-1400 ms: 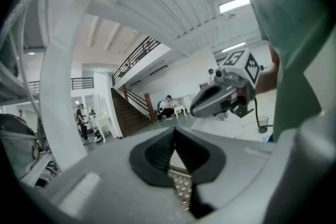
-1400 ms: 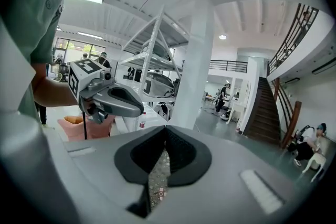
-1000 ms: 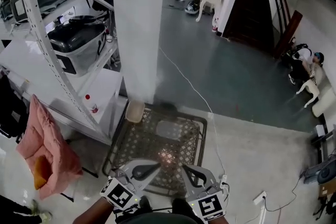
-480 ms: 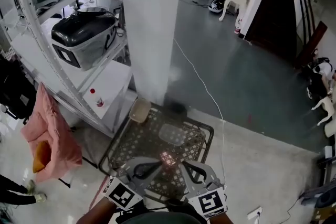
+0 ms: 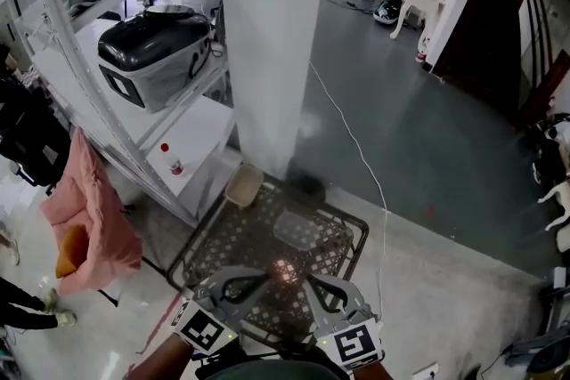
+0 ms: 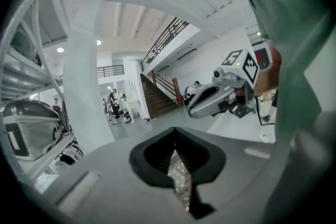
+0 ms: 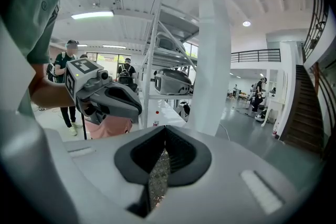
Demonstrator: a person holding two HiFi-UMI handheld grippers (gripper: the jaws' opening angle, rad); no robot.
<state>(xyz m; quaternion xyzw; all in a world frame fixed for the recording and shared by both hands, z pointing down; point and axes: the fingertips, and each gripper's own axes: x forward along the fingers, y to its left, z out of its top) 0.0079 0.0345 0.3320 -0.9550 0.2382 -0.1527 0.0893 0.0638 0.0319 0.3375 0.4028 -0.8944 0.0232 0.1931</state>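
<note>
Both grippers are held close to the person's chest at the bottom of the head view. The left gripper (image 5: 265,279) and the right gripper (image 5: 313,285) point inward, tips a short way apart, over a black metal mesh table (image 5: 233,238). A small reddish light spot (image 5: 285,269) lies on the mesh between them. In the left gripper view my own jaws (image 6: 176,168) stand shut with nothing in them, and the right gripper (image 6: 193,109) hangs ahead. In the right gripper view the jaws (image 7: 160,165) are shut and empty, with the left gripper (image 7: 137,108) to their left.
A white pillar (image 5: 272,40) rises just beyond the mesh table. A white shelf rack (image 5: 62,58) at left carries a black and grey case (image 5: 156,53) and a small red-capped bottle (image 5: 175,165). A pink cloth (image 5: 85,209) hangs lower left. A cable (image 5: 356,156) crosses the grey floor.
The head view has shifted, so the pillar and rack sit lower and nearer. Both gripper views have swung toward the pillar and shelves. The grippers stay shut and close together.
</note>
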